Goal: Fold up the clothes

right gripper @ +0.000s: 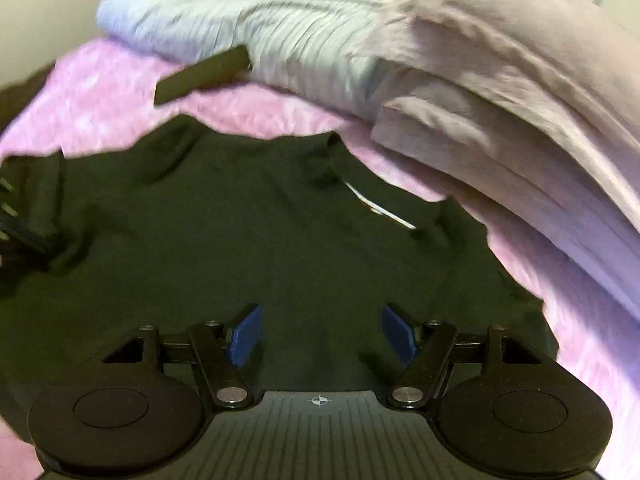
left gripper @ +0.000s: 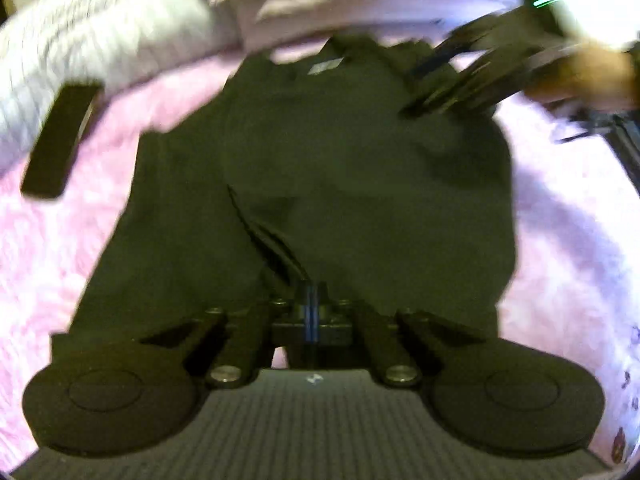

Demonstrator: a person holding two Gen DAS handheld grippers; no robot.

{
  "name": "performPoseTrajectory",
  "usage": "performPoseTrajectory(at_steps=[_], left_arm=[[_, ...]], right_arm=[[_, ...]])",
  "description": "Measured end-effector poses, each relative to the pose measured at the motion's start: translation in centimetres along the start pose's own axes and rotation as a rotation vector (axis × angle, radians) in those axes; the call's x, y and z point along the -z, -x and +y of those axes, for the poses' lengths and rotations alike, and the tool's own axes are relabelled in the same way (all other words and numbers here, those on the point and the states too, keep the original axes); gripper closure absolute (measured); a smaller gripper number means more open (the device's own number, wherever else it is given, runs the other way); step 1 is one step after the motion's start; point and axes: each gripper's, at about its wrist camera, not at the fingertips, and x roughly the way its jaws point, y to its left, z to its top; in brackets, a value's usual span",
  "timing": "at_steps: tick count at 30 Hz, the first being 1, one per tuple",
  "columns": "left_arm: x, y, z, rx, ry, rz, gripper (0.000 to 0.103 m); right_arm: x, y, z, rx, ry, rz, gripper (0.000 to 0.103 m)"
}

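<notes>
Down on the pink fuzzy blanket (left gripper: 48, 264) lay the dark, almost black cloth garment (left gripper: 340, 184), spread flat with its neck and a small pale label (left gripper: 325, 66) toward the far side. My left claw (left gripper: 311, 300) was clenched, blue pads pressed together over the garment's near part; whether a pinch of cloth sat between them I could not tell, since the fold just ahead was dark on dark. My right claw (right gripper: 320, 334) stood released, its blue pads (right gripper: 245, 334) well apart above the garment (right gripper: 248, 240), touching nothing that I could see. From the left wrist view that right claw (left gripper: 452, 84) showed only as a dark smear over the garment's far right corner, my hand (left gripper: 588, 68) behind it cut off by the frame edge. A flat black rectangular object (left gripper: 60, 140) lay on the blanket, leaning against a white ribbed bedcover (right gripper: 256, 36); what it was stayed unclear. Beside that bedcover lay folded pale pink bedding (right gripper: 500, 92). Everything was softened by blur.
</notes>
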Motion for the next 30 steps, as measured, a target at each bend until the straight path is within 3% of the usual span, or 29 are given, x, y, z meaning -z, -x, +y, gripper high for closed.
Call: performPoseTrajectory(at_steps=[2, 3, 5, 7, 9, 13, 15, 17, 20, 21, 22, 23, 24, 26, 28, 30], left_arm=[[0.1, 2.0, -0.8, 0.032, -0.015, -0.039, 0.103], [0.0, 3.0, -1.3, 0.054, -0.032, -0.059, 0.103], [-0.5, 5.0, -2.5, 0.116, -0.074, -0.092, 0.103], [-1.2, 6.9, -4.4, 0.200, -0.120, -0.118, 0.103], [-1.5, 9.1, -7.2, 0.274, -0.192, -0.127, 0.103], [-1.5, 12.1, -15.5, 0.452, -0.342, -0.119, 0.103], [-0.5, 12.1, -20.3, 0.540, -0.406, -0.089, 0.103], [1.4, 10.7, -24.7, 0.618, -0.457, 0.005, 0.102], [5.0, 9.4, -28.3, 0.626, -0.521, 0.115, 0.095], [6.1, 9.4, -28.4, 0.613, -0.516, 0.132, 0.094], [6.9, 9.4, -27.8, 0.581, -0.487, 0.144, 0.088], [7.6, 9.4, -26.9, 0.543, -0.450, 0.155, 0.079], [8.1, 9.3, -25.5, 0.489, -0.410, 0.158, 0.076], [8.8, 8.8, -22.5, 0.356, -0.316, 0.163, 0.065], [9.4, 8.1, -18.8, 0.230, -0.176, 0.185, 0.061], [10.0, 7.1, -15.9, 0.128, -0.054, 0.212, 0.058]], right_arm=[[0.6, -2.2, -0.3, -0.039, 0.013, 0.085, 0.035], [1.2, -2.2, -0.8, -0.084, -0.019, 0.101, 0.062], [2.3, -0.8, -1.5, -0.145, -0.066, 0.100, 0.099], [3.6, 3.1, -1.9, -0.151, -0.073, 0.051, 0.100], [5.9, 8.1, -2.0, -0.102, -0.062, 0.002, 0.100], [13.9, 18.4, -3.1, 0.016, -0.139, -0.013, 0.099], [19.0, 22.1, -3.7, 0.081, -0.227, 0.013, 0.099], [24.3, 24.6, -4.2, 0.142, -0.343, 0.049, 0.100], [31.5, 25.6, -5.2, 0.227, -0.563, 0.216, 0.099], [33.0, 25.9, -5.3, 0.272, -0.609, 0.259, 0.097], [34.0, 26.6, -5.0, 0.300, -0.652, 0.260, 0.096], [34.3, 27.3, -4.5, 0.295, -0.683, 0.228, 0.088], [34.5, 28.0, -4.0, 0.284, -0.710, 0.192, 0.060], [33.1, 28.0, -2.4, 0.246, -0.726, 0.132, 0.015], [31.3, 26.9, -0.4, 0.170, -0.716, 0.077, 0.015], [30.9, 25.4, 1.7, 0.132, -0.703, 0.084, 0.015]])
